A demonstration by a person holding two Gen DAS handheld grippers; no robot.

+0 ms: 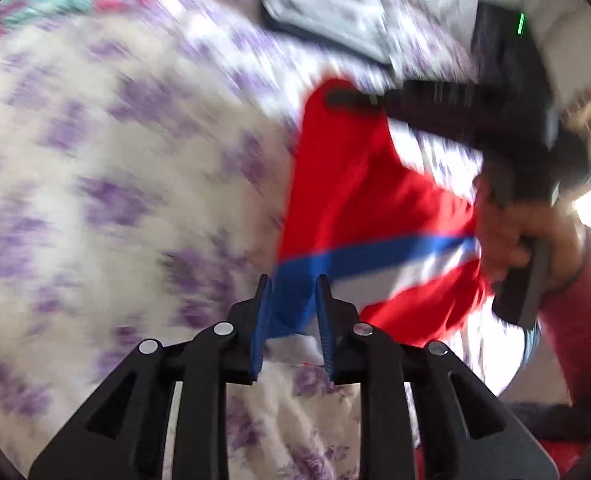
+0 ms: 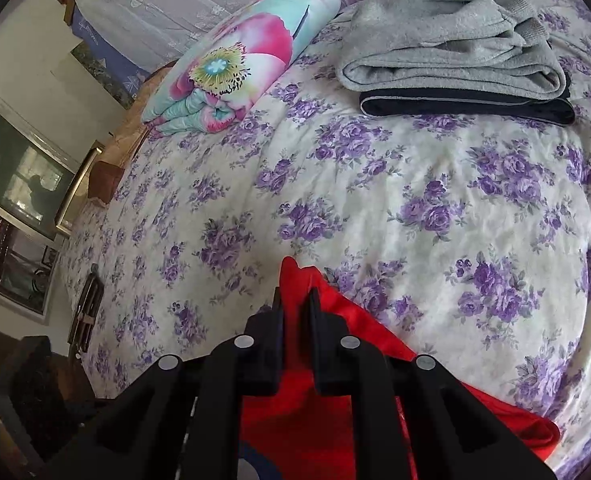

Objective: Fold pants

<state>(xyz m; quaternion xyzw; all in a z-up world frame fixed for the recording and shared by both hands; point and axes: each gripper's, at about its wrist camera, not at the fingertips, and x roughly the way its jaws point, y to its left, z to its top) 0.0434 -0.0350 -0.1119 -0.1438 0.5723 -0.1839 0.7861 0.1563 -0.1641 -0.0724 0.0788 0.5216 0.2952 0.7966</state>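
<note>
The pants [image 1: 347, 200] are red with a blue and a white stripe. They hang stretched between my two grippers above the bed. My left gripper [image 1: 294, 285] is shut on the pants at the blue stripe. My right gripper [image 2: 295, 294] is shut on a red edge of the pants [image 2: 359, 364], which drape below it to the right. In the blurred left wrist view the right gripper [image 1: 351, 98] shows at the upper right, clamped on the pants' top corner, with the hand holding it below.
The bed [image 2: 435, 184] has a white cover with purple flowers. A folded grey garment [image 2: 451, 40] lies on a folded dark one [image 2: 467, 106] at the far side. A rolled floral quilt [image 2: 239, 60] lies at the far left. The bed's left edge meets furniture.
</note>
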